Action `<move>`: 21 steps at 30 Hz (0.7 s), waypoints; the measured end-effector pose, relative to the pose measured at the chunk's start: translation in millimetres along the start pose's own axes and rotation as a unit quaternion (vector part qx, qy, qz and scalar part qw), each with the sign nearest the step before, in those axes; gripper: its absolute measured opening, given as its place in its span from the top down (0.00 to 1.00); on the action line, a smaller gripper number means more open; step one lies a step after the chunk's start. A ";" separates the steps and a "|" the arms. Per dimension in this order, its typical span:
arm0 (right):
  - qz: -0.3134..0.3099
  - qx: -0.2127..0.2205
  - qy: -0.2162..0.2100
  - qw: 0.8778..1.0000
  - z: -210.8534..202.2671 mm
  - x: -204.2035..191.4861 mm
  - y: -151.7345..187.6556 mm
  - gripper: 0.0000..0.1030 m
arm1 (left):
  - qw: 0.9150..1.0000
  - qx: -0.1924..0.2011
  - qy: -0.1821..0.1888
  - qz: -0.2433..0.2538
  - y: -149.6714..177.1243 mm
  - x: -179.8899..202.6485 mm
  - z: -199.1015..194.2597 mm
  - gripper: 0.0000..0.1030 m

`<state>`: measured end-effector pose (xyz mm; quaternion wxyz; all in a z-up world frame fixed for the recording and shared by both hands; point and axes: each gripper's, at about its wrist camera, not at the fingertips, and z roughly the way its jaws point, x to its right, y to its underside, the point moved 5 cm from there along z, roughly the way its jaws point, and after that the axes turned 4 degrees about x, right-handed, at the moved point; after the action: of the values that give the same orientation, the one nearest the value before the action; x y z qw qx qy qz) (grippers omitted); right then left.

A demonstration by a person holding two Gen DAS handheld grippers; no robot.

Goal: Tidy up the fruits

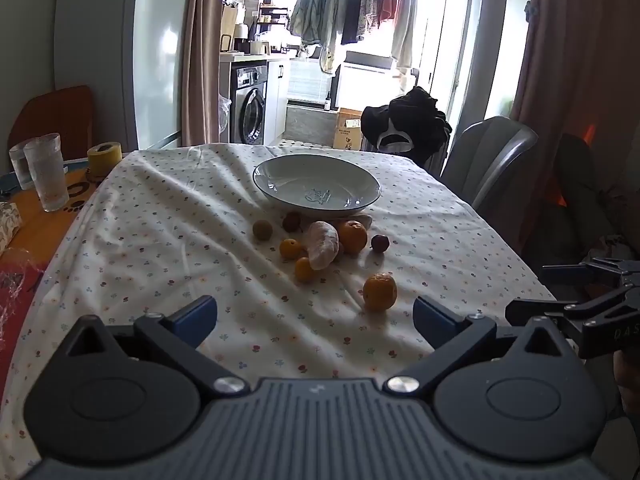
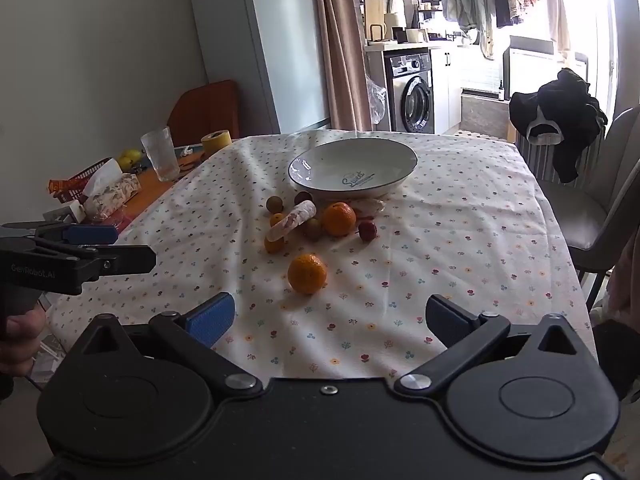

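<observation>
Fruits (image 2: 308,224) all lie on the cloth (image 2: 460,240) just in front of the bowl (image 2: 354,170), one orange (image 2: 307,273) nearest the grippers; the bowl holds nothing, so sorting looks unstarted. Left gripper (image 1: 315,322) and right gripper (image 2: 330,320) are both spread wide, holding nothing, well short of the bowl.

Daylight poured through a tall window (image 1: 400,20) hung with drying laundry (image 1: 352,0), washing out the far end of a small kitchen. A front-loading washing machine (image 2: 412,94) stood under the counter beside pink curtains (image 2: 340,48) and a white cabinet (image 2: 260,44). A grey chair (image 1: 488,160) sat at the cloth-covered table (image 1: 160,220).
</observation>
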<state>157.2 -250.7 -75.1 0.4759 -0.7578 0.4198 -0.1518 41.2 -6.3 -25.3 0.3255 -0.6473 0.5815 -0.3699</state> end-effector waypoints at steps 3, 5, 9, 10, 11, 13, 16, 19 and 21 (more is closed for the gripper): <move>0.003 0.005 0.004 1.000 1.0 -1.1 -3.7 0.00 | 1.000 0.007 0.005 0.000 0.9 2.9 -1.6 0.00; 0.003 0.009 0.004 1.000 -1.0 0.8 -4.4 0.00 | 1.000 0.009 0.005 0.003 0.9 4.8 -2.4 0.00; 0.000 0.008 0.007 1.000 -1.0 0.1 -4.5 0.00 | 1.000 0.009 0.008 -0.003 -0.6 2.3 -2.9 0.00; -0.001 0.008 0.007 1.000 -0.7 -0.2 -4.2 0.00 | 1.000 0.009 0.007 -0.002 -0.8 1.9 -2.9 0.00; -0.001 0.007 0.007 1.000 -0.3 -0.5 -3.9 0.00 | 1.000 0.009 0.008 -0.002 -1.0 1.5 -3.0 0.00; 0.000 0.005 0.006 1.000 2.4 0.5 -3.3 0.00 | 1.000 0.009 0.007 -0.001 -0.5 4.6 -3.2 0.00; -0.001 0.006 0.006 1.000 1.9 0.1 -3.7 0.00 | 1.000 0.010 0.007 0.002 -1.2 4.9 -3.6 0.00; -0.001 0.008 0.007 1.000 0.9 -0.1 -4.3 0.00 | 1.000 0.010 0.007 0.002 -1.2 5.9 -3.7 0.00; -0.002 0.008 0.008 1.000 0.8 0.2 -4.4 0.00 | 1.000 0.010 0.008 0.002 -0.9 7.2 -3.1 0.00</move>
<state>160.1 -249.5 -71.8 0.4784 -0.7537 0.4206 -0.1619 39.4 -13.4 -22.3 0.3279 -0.6397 0.5818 -0.3805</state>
